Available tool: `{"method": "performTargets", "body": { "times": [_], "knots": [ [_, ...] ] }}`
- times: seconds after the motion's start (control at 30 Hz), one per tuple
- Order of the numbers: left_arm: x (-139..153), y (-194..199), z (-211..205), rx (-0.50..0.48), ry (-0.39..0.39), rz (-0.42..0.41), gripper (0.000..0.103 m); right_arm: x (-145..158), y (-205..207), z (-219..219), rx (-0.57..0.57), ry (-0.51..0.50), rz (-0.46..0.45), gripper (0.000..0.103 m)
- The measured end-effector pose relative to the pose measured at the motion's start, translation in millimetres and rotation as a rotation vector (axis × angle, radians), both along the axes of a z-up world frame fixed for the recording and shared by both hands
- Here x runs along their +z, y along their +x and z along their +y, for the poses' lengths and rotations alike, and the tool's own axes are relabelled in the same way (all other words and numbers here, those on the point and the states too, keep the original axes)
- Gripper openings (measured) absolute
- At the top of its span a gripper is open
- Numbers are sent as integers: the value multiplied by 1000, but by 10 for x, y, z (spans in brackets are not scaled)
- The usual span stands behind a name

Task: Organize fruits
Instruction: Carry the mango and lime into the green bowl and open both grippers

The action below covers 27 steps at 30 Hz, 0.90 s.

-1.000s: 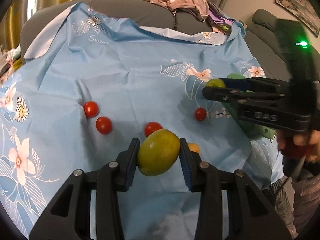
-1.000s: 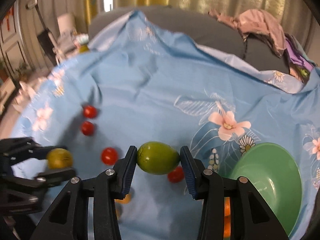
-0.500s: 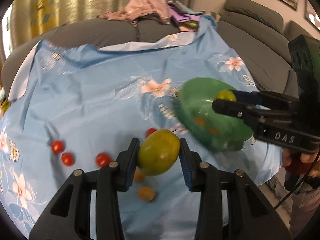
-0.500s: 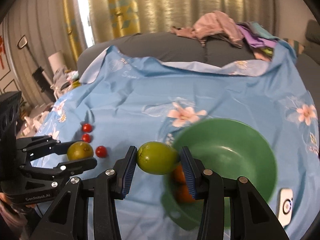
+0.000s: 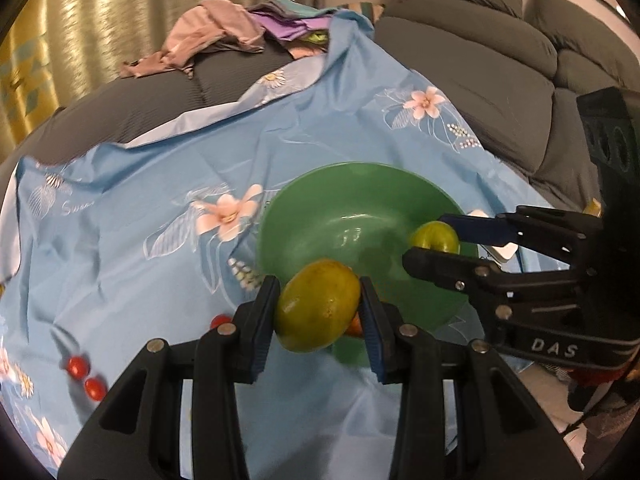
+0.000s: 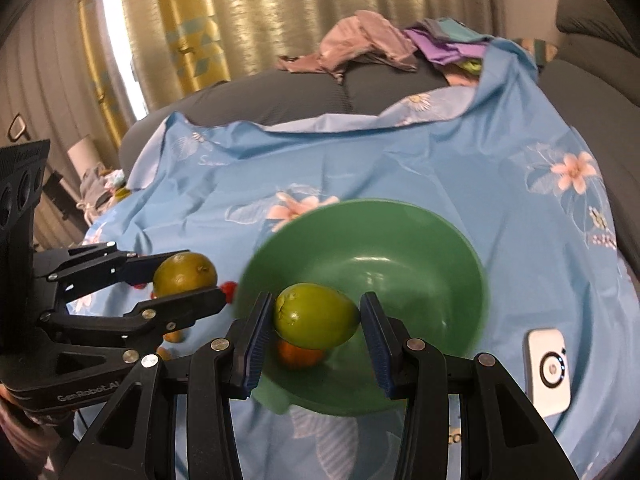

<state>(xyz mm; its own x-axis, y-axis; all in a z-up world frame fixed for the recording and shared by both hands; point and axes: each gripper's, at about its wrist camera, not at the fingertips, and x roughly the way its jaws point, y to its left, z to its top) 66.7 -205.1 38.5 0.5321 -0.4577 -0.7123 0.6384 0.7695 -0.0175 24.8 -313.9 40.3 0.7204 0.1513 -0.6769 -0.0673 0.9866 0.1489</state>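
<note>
Though each claw is clamped across the middle of a smooth, firm, rounded green fruit, the left claw and right claw poised over the green bowl, the waxy skins look slippery.

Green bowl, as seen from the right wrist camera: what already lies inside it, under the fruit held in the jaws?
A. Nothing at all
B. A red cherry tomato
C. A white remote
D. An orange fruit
D: an orange fruit lies in the green bowl, just below the green fruit that the right gripper holds above it.
</note>
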Motion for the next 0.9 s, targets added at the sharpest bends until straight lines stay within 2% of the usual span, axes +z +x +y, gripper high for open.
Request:
{"method": "performTargets", "body": {
  "times": [0.33,0.53,0.63,0.7,0.9],
  "knots": [
    [-226,87,-271,-14,104,2,40,-161,-14,-177,-35,-8,38,46],
    [-224,98,-279,0,122,-21,42,-223,0,-208,-59,-14,66,46],
    [-189,68,-247,13,125,-46,54,-224,4,-217,-72,-12,77,46],
    [-158,45,-207,33,130,-65,69,-217,-1,-225,-77,-9,78,46],
    [-18,-78,19,102,121,-118,81,-108,-82,-173,-62,26,34,49]
  ]
}}
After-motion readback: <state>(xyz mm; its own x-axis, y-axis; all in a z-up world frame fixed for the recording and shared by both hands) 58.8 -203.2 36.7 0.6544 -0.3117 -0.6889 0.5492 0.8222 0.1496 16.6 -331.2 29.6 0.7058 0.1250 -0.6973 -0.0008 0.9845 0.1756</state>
